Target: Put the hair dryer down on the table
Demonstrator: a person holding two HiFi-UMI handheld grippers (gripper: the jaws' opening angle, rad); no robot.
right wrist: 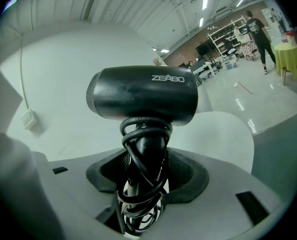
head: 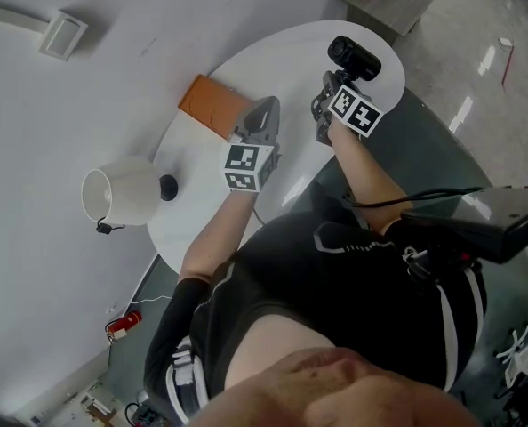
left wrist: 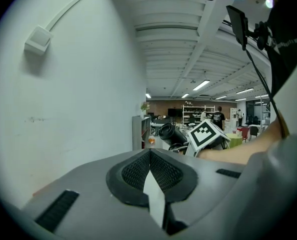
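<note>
Well, right gripper (right wrist: pixel 141 184) clamps hair dryer (right wrist: pixel 143 96) handle, left gripper (left wrist: pixel 151 181) closed, empty; dropped early, prob. rolls off table (head: pixel 291 69) edge, height unclear.

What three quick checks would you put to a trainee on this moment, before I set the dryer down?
1. True or false: the left gripper is closed on the black plastic hair dryer.
2. Which part of the hair dryer does the right gripper clamp? A: the barrel. B: the handle with the cord wound round it. C: the plug.
3. Fill in: on the white round table, the flat orange slab lies nearer the ___ gripper.

Key: 1 false, its jaws are together with nothing between them; 2 B; 3 left.
</note>
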